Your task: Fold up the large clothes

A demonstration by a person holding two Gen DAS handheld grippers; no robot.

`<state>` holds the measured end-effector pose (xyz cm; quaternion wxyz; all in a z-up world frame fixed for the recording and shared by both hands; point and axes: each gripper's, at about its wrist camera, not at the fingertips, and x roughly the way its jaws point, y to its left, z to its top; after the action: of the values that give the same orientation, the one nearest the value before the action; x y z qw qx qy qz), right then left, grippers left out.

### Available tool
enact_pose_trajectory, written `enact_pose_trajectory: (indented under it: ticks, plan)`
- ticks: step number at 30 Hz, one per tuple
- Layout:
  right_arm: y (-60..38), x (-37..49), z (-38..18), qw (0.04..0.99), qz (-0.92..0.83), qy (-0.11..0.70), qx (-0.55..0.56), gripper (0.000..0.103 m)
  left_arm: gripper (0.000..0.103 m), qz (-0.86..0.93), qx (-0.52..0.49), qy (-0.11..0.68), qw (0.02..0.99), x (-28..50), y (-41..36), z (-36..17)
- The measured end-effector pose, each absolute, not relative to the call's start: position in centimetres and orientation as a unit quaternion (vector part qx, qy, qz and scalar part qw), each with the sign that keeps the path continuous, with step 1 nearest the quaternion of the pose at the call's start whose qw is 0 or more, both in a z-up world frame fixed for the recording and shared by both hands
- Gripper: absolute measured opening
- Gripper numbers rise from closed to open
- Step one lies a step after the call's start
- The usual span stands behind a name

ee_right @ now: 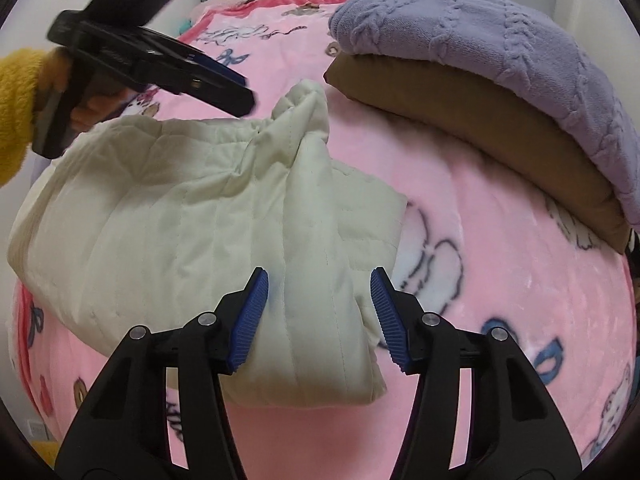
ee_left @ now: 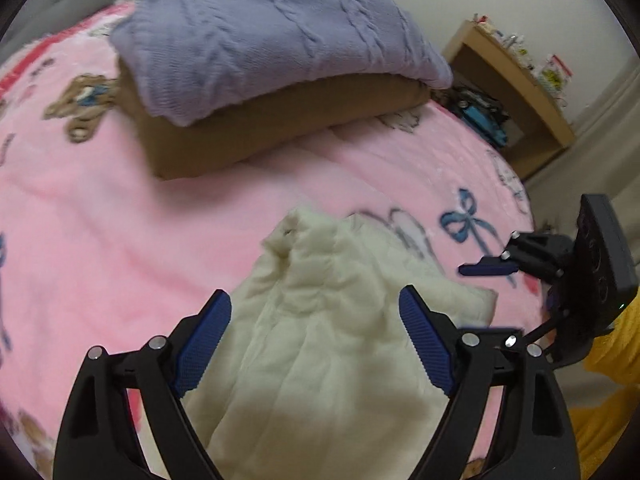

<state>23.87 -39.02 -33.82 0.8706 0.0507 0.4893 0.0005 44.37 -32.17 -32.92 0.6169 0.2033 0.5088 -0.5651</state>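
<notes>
Cream quilted jacket (ee_right: pixel 192 232) bunched on pink bed blanket (ee_right: pixel 480 280), near the folded lavender sweater (ee_right: pixel 480 40). Soft, padded, light, likely springy. Left gripper (ee_left: pixel 316 340) and right gripper (ee_right: pixel 316 312): jaws spread, pinching nothing. Best gripped at hem corners.

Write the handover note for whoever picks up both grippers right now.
Left gripper: open, above the cream quilted garment, nothing held.
Right gripper: fingers either side of the garment's near right corner, pads not pressing on it.
The garment lies partly folded and rumpled on the pink blanket.
Done: purple knit sweater folded on top of the brown garment, stacked at the far side.
Left: finish folding the cream garment, probably add it to the stack.
</notes>
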Motion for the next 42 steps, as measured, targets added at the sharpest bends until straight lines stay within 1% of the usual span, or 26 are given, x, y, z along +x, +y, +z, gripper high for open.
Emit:
enact_pose_trajectory:
  ticks: [1, 2, 5, 6, 7, 8, 9, 10, 11, 13, 14, 15, 18, 20, 23, 26, 27, 29, 30, 32, 35, 39, 42]
  plan:
    - [-39.2, 23.9, -34.0, 0.87, 0.003, 0.49, 0.055, 0.052, 0.075, -0.572, 0.198, 0.516, 0.606, 44.4, -32.7, -33.4]
    - [-39.3, 23.9, -34.1, 0.869, 0.005, 0.491, 0.058, 0.052, 0.074, -0.572, 0.201, 0.525, 0.597, 44.4, -33.3, -34.1]
    - [-39.7, 23.8, -34.5, 0.869, 0.014, 0.489, 0.078, 0.052, 0.067, -0.569, 0.217, 0.542, 0.58, 44.5, -34.3, -35.7]
    - [-39.9, 23.8, -34.8, 0.866, 0.019, 0.491, 0.088, 0.052, 0.054, -0.576, 0.213, 0.546, 0.569, 44.4, -34.5, -36.0]
    - [-40.0, 23.7, -35.0, 0.865, 0.022, 0.492, 0.095, 0.052, 0.046, -0.578, 0.218, 0.542, 0.57, 44.2, -34.5, -36.2]
    - [-40.1, 23.8, -35.1, 0.864, 0.026, 0.493, 0.1, 0.047, 0.041, -0.58, 0.222, 0.535, 0.572, 44.1, -34.4, -36.2]
    - [-40.1, 23.8, -35.2, 0.863, 0.035, 0.493, 0.104, 0.038, 0.03, -0.583, 0.228, 0.532, 0.569, 43.8, -34.4, -36.4]
    - [-40.0, 23.9, -35.2, 0.863, 0.042, 0.493, 0.104, 0.037, 0.026, -0.581, 0.236, 0.532, 0.569, 43.7, -34.4, -36.6]
    - [-39.7, 23.9, -35.2, 0.862, 0.045, 0.496, 0.094, 0.031, 0.024, -0.579, 0.243, 0.531, 0.569, 43.5, -34.5, -36.9]
    - [-39.2, 24.1, -35.1, 0.864, 0.048, 0.495, 0.079, 0.025, 0.021, -0.576, 0.245, 0.521, 0.58, 43.3, -34.3, -36.6]
    - [-39.2, 24.2, -35.0, 0.864, 0.049, 0.495, 0.078, 0.017, 0.021, -0.576, 0.24, 0.516, 0.587, 43.3, -34.2, -36.3]
    - [-39.3, 24.2, -34.5, 0.867, 0.046, 0.489, 0.082, 0.014, 0.02, -0.576, 0.232, 0.506, 0.599, 43.3, -34.1, -35.7]
    - [-39.6, 23.6, -32.9, 0.874, 0.041, 0.476, 0.086, 0.012, 0.02, -0.604, 0.19, 0.47, 0.616, 42.8, -33.7, -32.4]
    - [-39.8, 22.4, -31.8, 0.88, 0.033, 0.465, 0.086, 0.012, 0.02, -0.621, 0.179, 0.469, 0.602, 42.8, -33.9, -31.4]
    - [-40.0, 21.1, -32.2, 0.876, 0.014, 0.472, 0.098, 0.011, 0.02, -0.63, 0.217, 0.475, 0.575, 41.9, -35.5, -32.3]
    - [-40.4, 21.2, -35.2, 0.857, -0.015, 0.501, 0.124, 0.011, 0.02, -0.6, 0.248, 0.518, 0.556, 42.1, -37.3, -35.7]
    - [-40.6, 21.3, -35.7, 0.854, -0.017, 0.502, 0.135, 0.012, 0.023, -0.589, 0.254, 0.531, 0.554, 42.4, -37.6, -37.0]
    - [-41.0, 21.6, -36.4, 0.85, -0.024, 0.503, 0.152, 0.013, 0.032, -0.576, 0.229, 0.554, 0.556, 43.5, -37.2, -38.1]
    - [-41.1, 21.7, -36.5, 0.849, -0.026, 0.503, 0.161, 0.014, 0.035, -0.574, 0.192, 0.576, 0.55, 44.6, -36.7, -38.4]
    - [-41.0, 21.7, -36.4, 0.847, -0.029, 0.504, 0.166, 0.014, 0.037, -0.582, 0.143, 0.592, 0.539, 45.6, -35.5, -38.1]
    - [-41.0, 21.9, -36.3, 0.845, -0.029, 0.506, 0.169, 0.015, 0.038, -0.601, 0.121, 0.585, 0.531, 45.9, -34.0, -37.0]
    - [-41.4, 21.6, -36.4, 0.842, -0.03, 0.508, 0.179, 0.015, 0.038, -0.605, 0.136, 0.61, 0.493, 45.9, -33.2, -37.3]
    - [-41.4, 21.7, -36.4, 0.842, -0.031, 0.511, 0.172, 0.016, 0.038, -0.596, 0.152, 0.616, 0.492, 45.5, -33.2, -37.9]
